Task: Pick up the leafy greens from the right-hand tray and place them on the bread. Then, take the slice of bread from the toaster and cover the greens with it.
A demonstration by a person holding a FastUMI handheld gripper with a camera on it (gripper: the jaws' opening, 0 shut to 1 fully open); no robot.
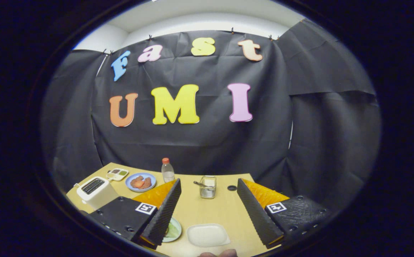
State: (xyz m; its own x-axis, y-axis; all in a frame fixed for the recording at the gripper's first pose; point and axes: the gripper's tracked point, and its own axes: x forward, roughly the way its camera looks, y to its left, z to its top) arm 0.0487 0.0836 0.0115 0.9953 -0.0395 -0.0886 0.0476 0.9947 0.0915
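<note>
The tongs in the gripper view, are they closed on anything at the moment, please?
No, the tongs stand wide open above the table, with nothing held between the fingers.

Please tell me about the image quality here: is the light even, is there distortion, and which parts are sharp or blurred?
Gripper view: soft, even light on the pale wooden table, faint shadows only; strong fisheye bending curves the table edges; the open gripper looks large, its fingers wide apart; the white toaster, blue plate and clear plastic bottle beyond the fingers are small but fairly sharp; no glare.
</note>
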